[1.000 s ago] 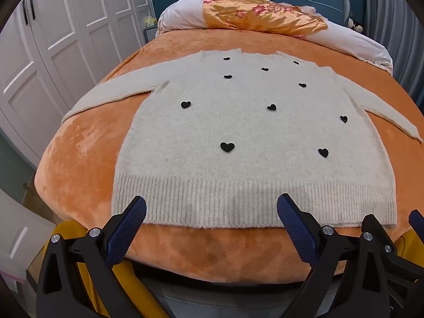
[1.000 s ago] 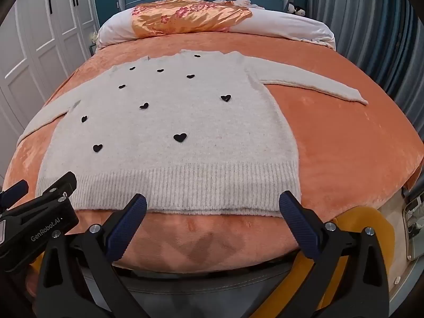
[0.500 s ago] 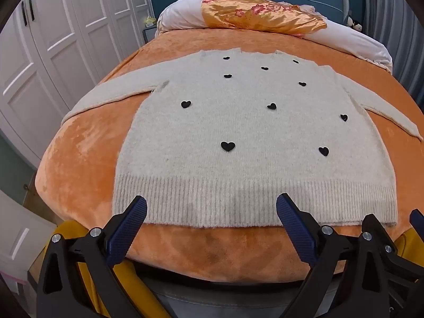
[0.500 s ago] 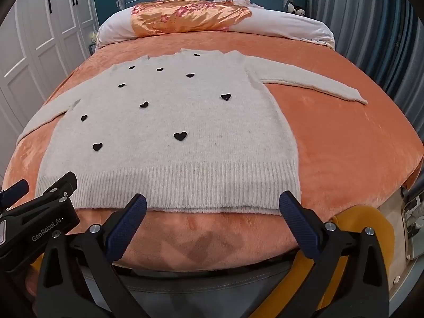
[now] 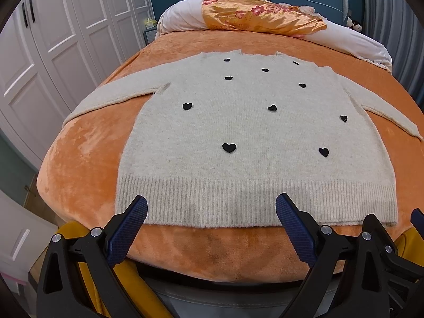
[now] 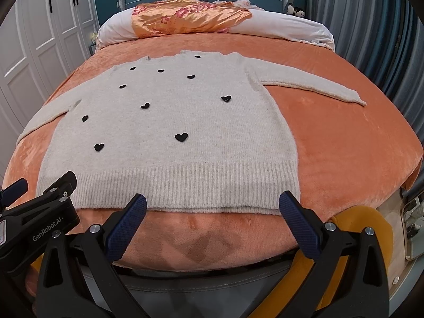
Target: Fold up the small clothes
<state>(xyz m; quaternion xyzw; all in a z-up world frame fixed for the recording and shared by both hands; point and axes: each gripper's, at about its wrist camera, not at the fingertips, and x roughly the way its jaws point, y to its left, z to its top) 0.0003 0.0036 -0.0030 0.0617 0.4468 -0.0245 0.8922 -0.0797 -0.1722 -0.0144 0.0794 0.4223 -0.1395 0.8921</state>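
Observation:
A cream knit sweater [image 5: 251, 132] with small black hearts lies flat on the orange bedspread [image 5: 84, 159], sleeves spread to both sides, ribbed hem toward me. It also shows in the right wrist view [image 6: 169, 137]. My left gripper [image 5: 212, 209] is open and empty, its tips just over the hem's left half. My right gripper [image 6: 212, 206] is open and empty, its tips at the hem's right half. The left gripper's body [image 6: 39, 212] shows at the lower left of the right wrist view.
Orange floral pillows [image 5: 259, 13] and a white duvet [image 5: 357, 42] lie at the headboard end. White wardrobe doors [image 5: 39, 53] stand to the left. Grey curtains [image 6: 371, 26] hang on the right. The bed's front edge drops off just below the hem.
Both grippers have crept slightly forward toward the sweater's hem. The sweater has not moved.

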